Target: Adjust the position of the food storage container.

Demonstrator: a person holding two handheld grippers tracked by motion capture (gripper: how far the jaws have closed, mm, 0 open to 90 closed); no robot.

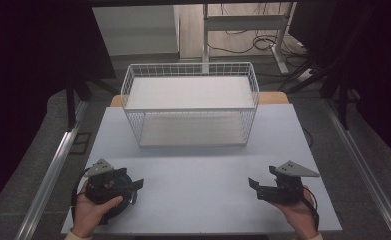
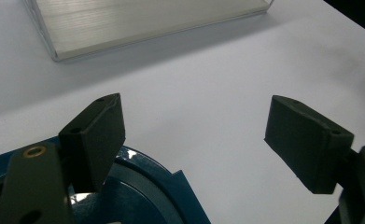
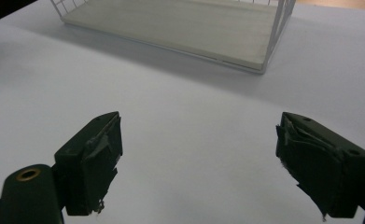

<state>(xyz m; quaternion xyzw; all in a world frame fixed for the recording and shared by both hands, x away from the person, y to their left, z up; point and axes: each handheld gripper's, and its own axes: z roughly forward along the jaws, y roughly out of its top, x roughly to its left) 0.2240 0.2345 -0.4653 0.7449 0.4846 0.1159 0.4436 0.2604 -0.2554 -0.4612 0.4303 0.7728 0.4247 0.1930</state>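
A white wire basket (image 1: 190,102) with two shelf levels stands at the back middle of the pale table (image 1: 198,170). My left gripper (image 1: 135,191) is at the table's front left, held by a hand, open and pointing right. It hovers over a dark blue round plate (image 1: 119,209) and touches nothing. In the left gripper view its jaws stand wide apart (image 2: 194,112) with the blue plate (image 2: 143,196) below them. At the front right, my right gripper (image 1: 254,189) points left, open and empty. The right gripper view shows the gap (image 3: 199,121) over bare table.
The basket's lower shelf (image 3: 180,23) lies ahead of the right gripper, its white wire corner (image 3: 271,42) nearest. Metal rails (image 1: 53,170) run along both sides of the table. Desk legs and cables (image 1: 263,42) stand on the floor beyond.
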